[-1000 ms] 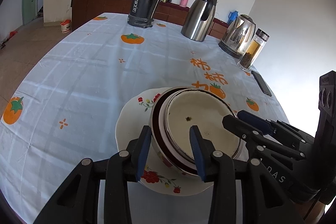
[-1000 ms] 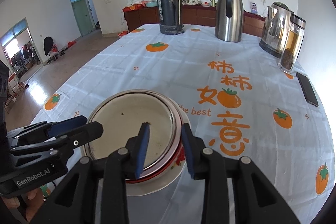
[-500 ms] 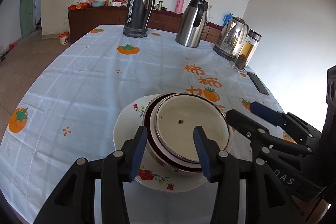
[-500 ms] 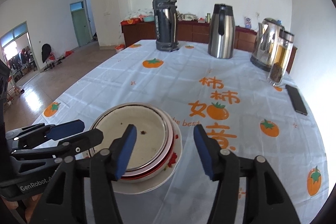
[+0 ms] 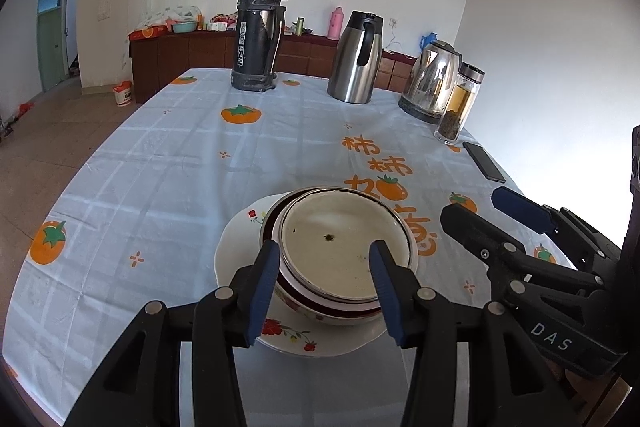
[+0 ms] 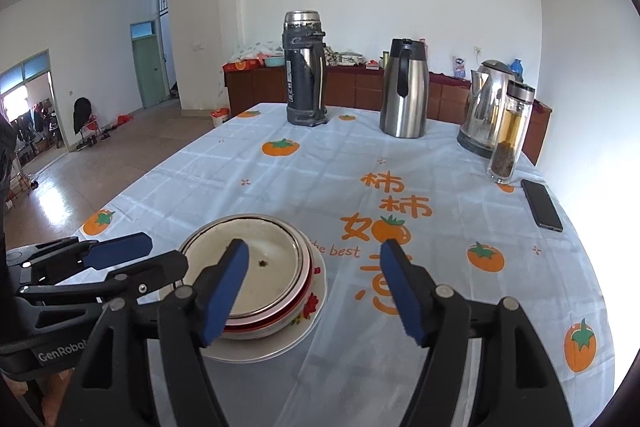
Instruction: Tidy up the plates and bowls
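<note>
**Two grippers spread wide, nothing held, stack done by the looks of it**

Left gripper (image 5: 323,281): fingers well apart, straddling the near rim of the cream bowl (image 5: 344,251) without pinching it, empty. Right gripper (image 6: 316,287): also spread wide and empty, hanging near the stack's 3 o'clock edge, left pad overlapping the bowl in view only.

Cream bowl nested in a red-rimmed bowl (image 5: 320,303), both sitting on the floral plate (image 5: 236,259), near edge of the table (image 5: 160,167) at 6 o'clock. Dark speck in the bowl's middle, probably a chip or crumb, too small to call.

Further out at 12 o'clock: black thermos (image 5: 258,35), steel carafe (image 5: 356,57). Around 1–2 o'clock: kettle (image 5: 434,83), tea bottle (image 5: 460,103), phone (image 5: 484,161).

Possible trouble: stack close to the table edge, so a careless pull-back could clip a rim and tip or slide the lot. Nested bowls look slightly off-centre, could rock.

Hard to tell: number of bowls in the nest, plate's near edge behind the fingers.
</note>
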